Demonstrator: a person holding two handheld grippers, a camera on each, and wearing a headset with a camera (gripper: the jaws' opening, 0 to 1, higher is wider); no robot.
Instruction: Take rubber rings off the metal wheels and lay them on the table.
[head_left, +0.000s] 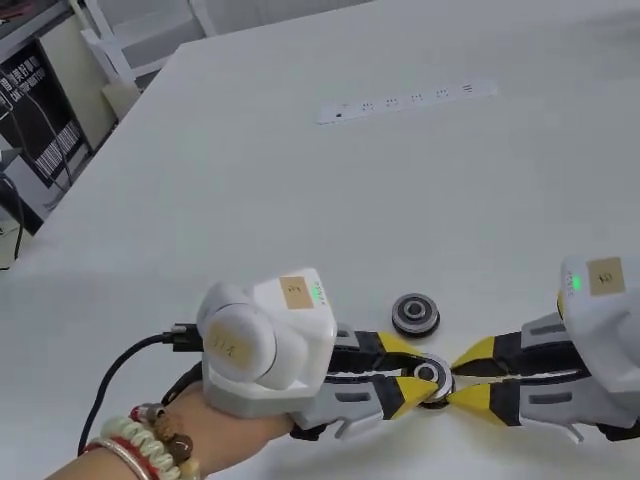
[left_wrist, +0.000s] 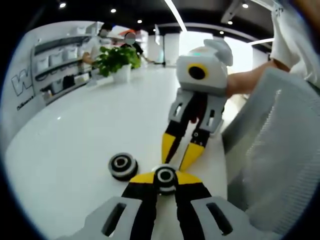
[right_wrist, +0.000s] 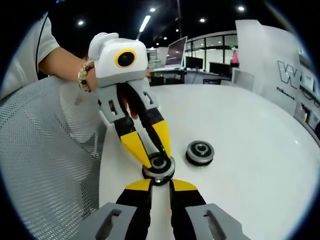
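A metal wheel with a black rubber ring (head_left: 431, 374) lies on the white table (head_left: 300, 200) near its front edge. My left gripper (head_left: 418, 378) reaches in from the left, its yellow tips shut on either side of this wheel (left_wrist: 165, 175). From the right, my right gripper (head_left: 455, 378) meets it tip to tip, its jaws closed on the wheel's near rim (right_wrist: 159, 165), where the rubber ring sits. A second wheel (head_left: 414, 312), with its ring on, lies flat just beyond them (left_wrist: 122, 166) (right_wrist: 200, 152).
A white power strip (head_left: 408, 102) lies further back on the table. A grey mesh chair (left_wrist: 280, 150) stands at the table's near side. A black cable (head_left: 130, 355) trails from the left gripper. Shelving (head_left: 40, 110) stands off the table's left edge.
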